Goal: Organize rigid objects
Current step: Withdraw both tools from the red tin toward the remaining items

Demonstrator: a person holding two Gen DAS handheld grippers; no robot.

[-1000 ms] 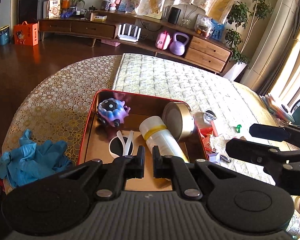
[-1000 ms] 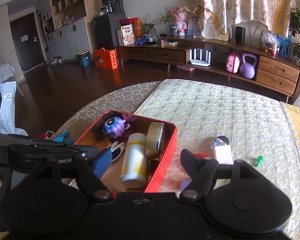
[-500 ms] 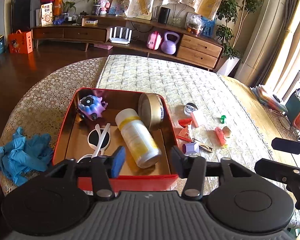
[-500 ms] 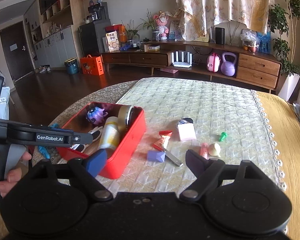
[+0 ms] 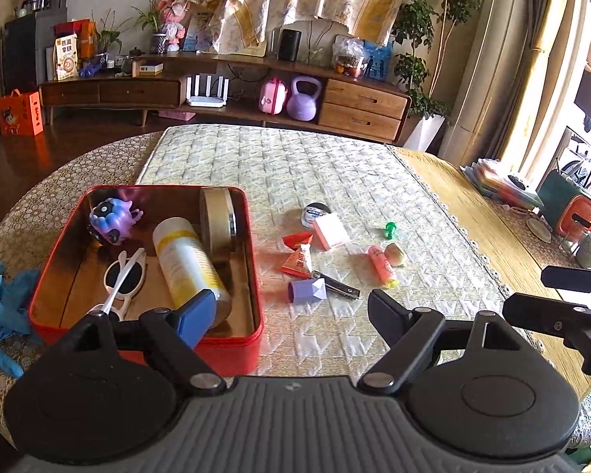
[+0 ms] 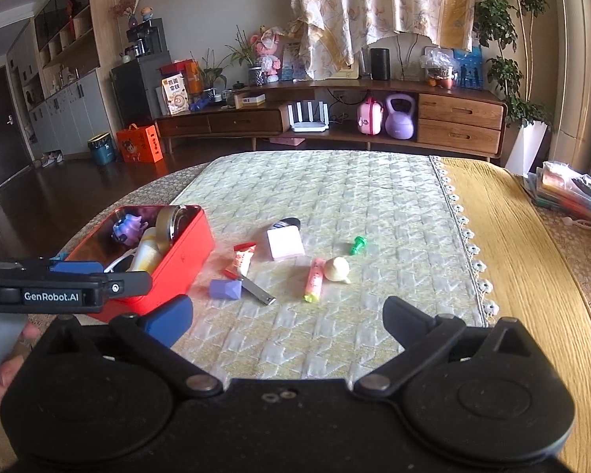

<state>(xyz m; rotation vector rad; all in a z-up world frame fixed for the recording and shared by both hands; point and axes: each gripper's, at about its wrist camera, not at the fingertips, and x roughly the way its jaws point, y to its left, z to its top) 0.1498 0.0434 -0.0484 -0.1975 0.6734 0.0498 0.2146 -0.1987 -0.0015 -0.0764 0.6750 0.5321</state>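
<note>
Left claw [image 5: 291,307] spread wide, empty, "GenRobot.AI" on side; right claw [image 6: 287,315] likewise; red tin [image 5: 256,327] beside.

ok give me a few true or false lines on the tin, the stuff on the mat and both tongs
1. Both tongs, left and right, are open and empty. True.
2. The sunglasses lie on the mat. False: they are inside the red tin.
3. The green pin lies outside the tin. True.
4. The bottle stands upright. False: it lies on its side in the tin.
</note>
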